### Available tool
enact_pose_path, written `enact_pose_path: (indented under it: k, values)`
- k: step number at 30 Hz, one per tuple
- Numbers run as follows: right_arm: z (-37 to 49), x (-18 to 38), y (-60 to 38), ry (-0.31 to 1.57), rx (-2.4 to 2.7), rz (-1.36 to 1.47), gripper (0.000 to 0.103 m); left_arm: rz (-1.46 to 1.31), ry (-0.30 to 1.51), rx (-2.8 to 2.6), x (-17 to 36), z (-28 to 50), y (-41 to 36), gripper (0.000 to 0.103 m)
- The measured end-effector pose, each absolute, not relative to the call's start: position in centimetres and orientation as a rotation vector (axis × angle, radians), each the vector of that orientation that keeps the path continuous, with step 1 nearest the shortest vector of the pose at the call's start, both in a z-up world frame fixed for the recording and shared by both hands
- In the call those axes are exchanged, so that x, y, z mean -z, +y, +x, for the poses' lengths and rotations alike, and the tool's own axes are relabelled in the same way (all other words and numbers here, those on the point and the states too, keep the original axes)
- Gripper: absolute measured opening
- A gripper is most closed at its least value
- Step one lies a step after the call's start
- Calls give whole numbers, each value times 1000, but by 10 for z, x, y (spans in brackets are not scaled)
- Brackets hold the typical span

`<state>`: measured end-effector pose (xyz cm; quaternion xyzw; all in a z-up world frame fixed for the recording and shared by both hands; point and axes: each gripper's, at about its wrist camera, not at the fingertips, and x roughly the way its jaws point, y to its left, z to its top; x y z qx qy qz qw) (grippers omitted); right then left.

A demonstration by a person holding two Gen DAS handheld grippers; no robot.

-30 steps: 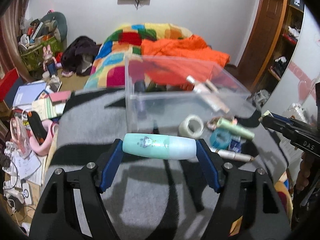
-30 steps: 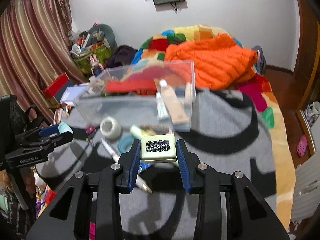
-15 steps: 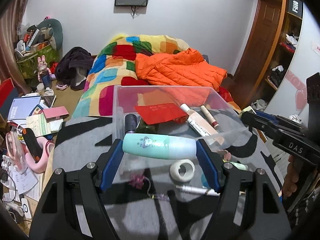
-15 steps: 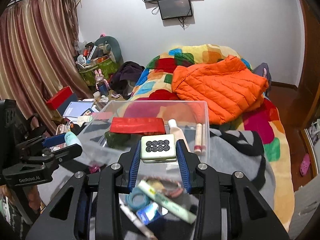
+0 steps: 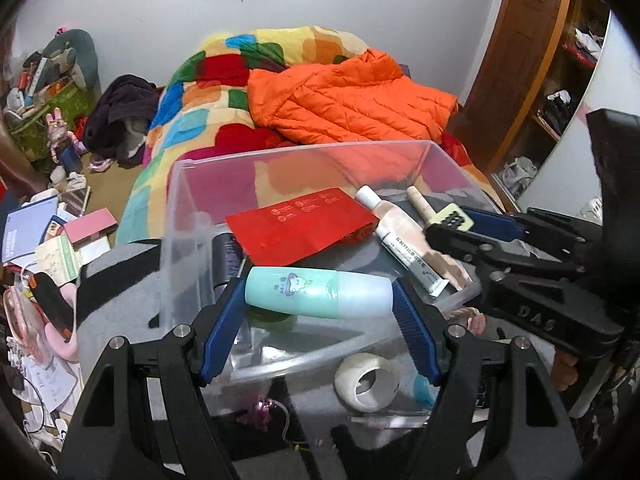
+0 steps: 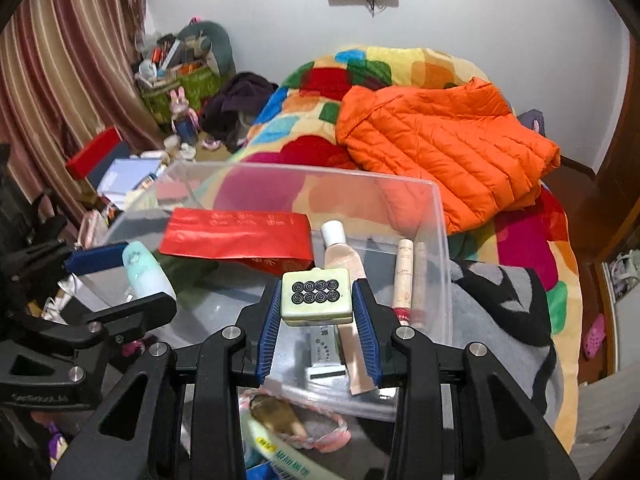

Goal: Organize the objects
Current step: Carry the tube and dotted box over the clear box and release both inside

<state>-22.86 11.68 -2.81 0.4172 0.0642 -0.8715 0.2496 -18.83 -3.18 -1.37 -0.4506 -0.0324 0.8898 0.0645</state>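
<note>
My left hand-held gripper grips a mint bottle end to end, its blue pads pressed on both ends; the bottle lies crosswise over the near edge of the clear bin. My right hand-held gripper is closed on a pale tile marked with eight black rings, held flat between the pads, above the near part of the same bin.

Inside the bin, beyond the left hand-held gripper: a red packet, lying flat. To its right lie a pink tube with a white cap and a slim beige stick, both pointing away from me. From the right wrist camera the packet lies ahead and to the left of the tile, the tube runs directly beyond and beneath it, and two slim sticks lie along the bin's right wall.

Outside the bin, on the grey-and-black blanket nearest me: a tape roll below the left hand-held gripper's right finger, and a small pink charm on a cord to its left. Under the right hand-held gripper lie a braided pink band and a green-lettered tube.

Each hand-held gripper shows in the other's camera, side by side at the bin's near edge.
</note>
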Motion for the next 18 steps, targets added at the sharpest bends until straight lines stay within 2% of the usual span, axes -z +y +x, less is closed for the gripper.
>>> enact_pose_path:
  k: [9,16,18]
  values:
    - [-231,35,111,231,2337,1169,32,-1370,-102,-2667,12,-192,-32,74]
    - [-214,13,122,212,2351,1095,34,-1297,-67,-2712,-4,-170,-29,74]
    - [-205,5,128,206,2357,1061,37,-1271,-64,-2724,-10,-161,-30,75]
